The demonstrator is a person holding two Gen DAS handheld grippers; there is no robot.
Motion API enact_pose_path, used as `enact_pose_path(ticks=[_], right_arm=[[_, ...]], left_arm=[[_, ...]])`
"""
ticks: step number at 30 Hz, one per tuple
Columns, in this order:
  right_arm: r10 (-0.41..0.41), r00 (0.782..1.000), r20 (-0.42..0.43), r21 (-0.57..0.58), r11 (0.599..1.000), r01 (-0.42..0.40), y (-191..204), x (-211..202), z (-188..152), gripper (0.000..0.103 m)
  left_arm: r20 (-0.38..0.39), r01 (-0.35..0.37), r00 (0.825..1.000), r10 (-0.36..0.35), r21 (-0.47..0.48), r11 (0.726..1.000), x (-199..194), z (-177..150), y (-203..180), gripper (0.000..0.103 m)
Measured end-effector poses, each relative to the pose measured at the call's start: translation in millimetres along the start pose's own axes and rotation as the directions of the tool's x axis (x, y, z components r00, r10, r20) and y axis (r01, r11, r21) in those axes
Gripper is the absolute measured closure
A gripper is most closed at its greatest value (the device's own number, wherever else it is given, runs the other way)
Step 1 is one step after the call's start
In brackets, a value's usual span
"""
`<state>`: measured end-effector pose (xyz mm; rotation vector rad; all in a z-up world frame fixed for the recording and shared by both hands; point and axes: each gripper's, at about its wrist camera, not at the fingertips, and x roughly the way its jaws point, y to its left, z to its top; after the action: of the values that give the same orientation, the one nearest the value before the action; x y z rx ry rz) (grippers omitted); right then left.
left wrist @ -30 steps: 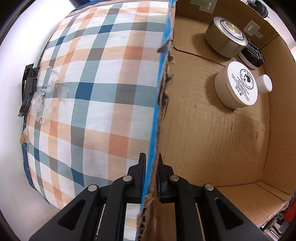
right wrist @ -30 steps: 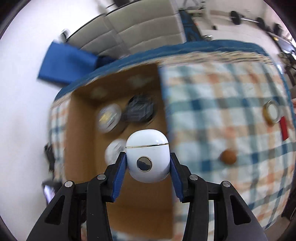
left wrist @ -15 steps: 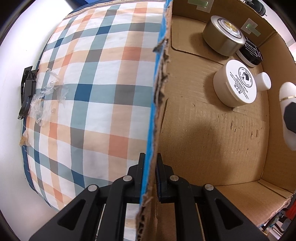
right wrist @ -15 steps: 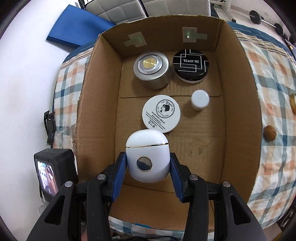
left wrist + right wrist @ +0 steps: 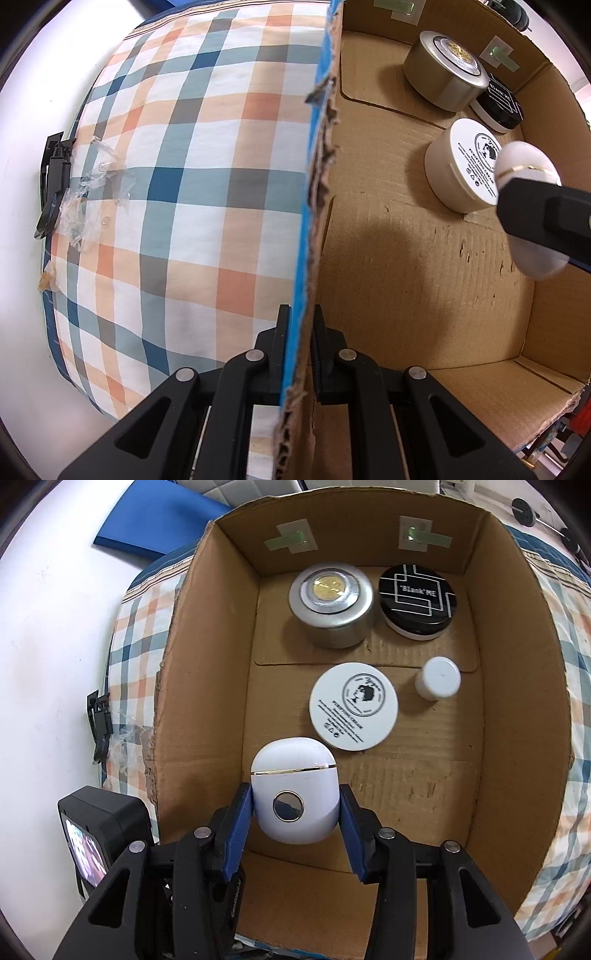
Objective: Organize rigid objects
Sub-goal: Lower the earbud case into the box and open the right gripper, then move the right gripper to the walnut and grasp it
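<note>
My right gripper (image 5: 295, 808) is shut on a white egg-shaped case (image 5: 294, 786) with a gold seam and holds it inside the open cardboard box (image 5: 517, 709), near its front left part. In the left wrist view the case (image 5: 524, 166) and the right gripper (image 5: 546, 210) show at the right edge, in front of the white cream jar (image 5: 461, 166). My left gripper (image 5: 299, 332) is shut on the box's left wall (image 5: 314, 184). In the box lie a silver tin (image 5: 330, 603), a black Blank ME jar (image 5: 417, 600), the white cream jar (image 5: 354, 707) and a small white cap (image 5: 437, 677).
The box sits on a plaid cloth (image 5: 184, 184) over a rounded table. A black clip (image 5: 51, 181) and crumpled clear plastic (image 5: 92, 192) lie at the cloth's left edge. The left gripper's camera (image 5: 99, 830) shows beside the box. A blue mat (image 5: 162, 513) lies beyond.
My right gripper swung from over the cloth to above the box, then moved down into it with the white case. My left gripper stayed clamped on the box wall.
</note>
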<state>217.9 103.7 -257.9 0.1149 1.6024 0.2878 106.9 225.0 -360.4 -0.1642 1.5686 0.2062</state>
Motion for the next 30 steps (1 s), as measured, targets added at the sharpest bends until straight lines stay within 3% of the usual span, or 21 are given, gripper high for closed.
enact_pose_path(ticks=[8, 11, 17, 30], right_arm=[[-0.013, 1.000, -0.024, -0.014, 1.000, 0.012, 6, 10, 8, 0.051], [-0.041, 0.999, -0.032, -0.014, 0.999, 0.041, 2, 12, 10, 0.033], [-0.062, 0.998, -0.030, 0.009, 0.998, 0.062, -12, 9, 12, 0.007], [-0.151, 0.988, 0.013, 0.028, 0.988, 0.151, -33, -15, 3, 0.000]], left_arm=[[-0.002, 0.004, 1.000, -0.004, -0.002, 1.000, -1, -1, 3, 0.096], [-0.005, 0.016, 1.000, -0.016, -0.015, 1.000, -1, 0, 6, 0.096], [-0.001, 0.008, 1.000, -0.008, -0.007, 1.000, -2, -1, 6, 0.096], [-0.001, 0.004, 1.000, -0.004, -0.005, 1.000, -1, 0, 2, 0.096]])
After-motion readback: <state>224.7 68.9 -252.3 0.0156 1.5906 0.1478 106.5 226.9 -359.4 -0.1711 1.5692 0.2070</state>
